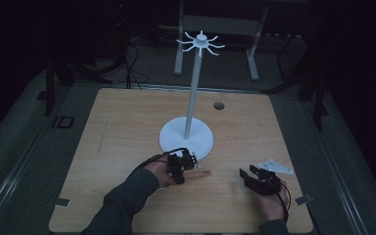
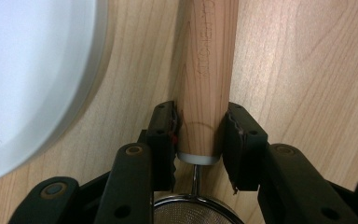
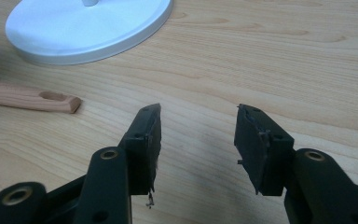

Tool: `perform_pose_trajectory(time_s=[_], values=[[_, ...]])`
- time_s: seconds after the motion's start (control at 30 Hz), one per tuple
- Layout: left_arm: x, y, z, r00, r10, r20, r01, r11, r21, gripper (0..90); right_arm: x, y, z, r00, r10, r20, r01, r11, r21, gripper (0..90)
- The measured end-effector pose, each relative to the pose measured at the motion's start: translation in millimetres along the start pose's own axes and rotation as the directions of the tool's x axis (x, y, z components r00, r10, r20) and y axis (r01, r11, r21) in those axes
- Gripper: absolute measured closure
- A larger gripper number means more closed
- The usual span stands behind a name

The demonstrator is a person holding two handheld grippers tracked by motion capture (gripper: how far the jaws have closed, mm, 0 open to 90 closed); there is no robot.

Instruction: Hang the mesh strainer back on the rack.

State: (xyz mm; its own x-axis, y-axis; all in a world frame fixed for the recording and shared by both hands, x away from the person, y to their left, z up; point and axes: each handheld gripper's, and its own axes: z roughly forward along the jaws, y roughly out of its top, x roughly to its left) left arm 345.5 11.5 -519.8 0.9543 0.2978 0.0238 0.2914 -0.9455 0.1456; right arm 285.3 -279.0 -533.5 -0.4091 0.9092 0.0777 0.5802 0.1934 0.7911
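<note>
A strainer lies on the wooden table, its wooden handle pointing away from my left gripper. That gripper is shut on the handle just above its grey collar, both pads pressing the wood. The wire mesh bowl sits right under the jaws. From above, the left gripper is just in front of the white stand's round base, and the handle sticks out to its right. My right gripper stands open over bare wood, with nothing between its pads; it is at the table's front right.
The white stand's pole rises from the base to a crown of hooked arms. A dark round hole sits in the table behind it. The handle's tip lies left of the right gripper. Metal frame legs stand beyond the table.
</note>
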Motion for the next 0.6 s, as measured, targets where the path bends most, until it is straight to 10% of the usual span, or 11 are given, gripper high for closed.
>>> perform_pose_trajectory(time_s=[0.23, 0.6], values=[[0.3, -0.7, -1.4, 1.0000, -0.002, 0.005, 0.002, 1.0000, 0.006, 69.5, 0.1, -0.1, 0.3, 1.0000, 0.000, -0.002, 0.000, 1.000, 0.001, 50.7], [1.9, -1.9, -23.8, 0.9988, -0.049, -0.005, 0.048, 0.9892, -0.138, 69.8, -0.1, -0.2, 0.1, 1.0000, 0.000, 0.000, 0.000, 1.000, 0.001, 51.4]])
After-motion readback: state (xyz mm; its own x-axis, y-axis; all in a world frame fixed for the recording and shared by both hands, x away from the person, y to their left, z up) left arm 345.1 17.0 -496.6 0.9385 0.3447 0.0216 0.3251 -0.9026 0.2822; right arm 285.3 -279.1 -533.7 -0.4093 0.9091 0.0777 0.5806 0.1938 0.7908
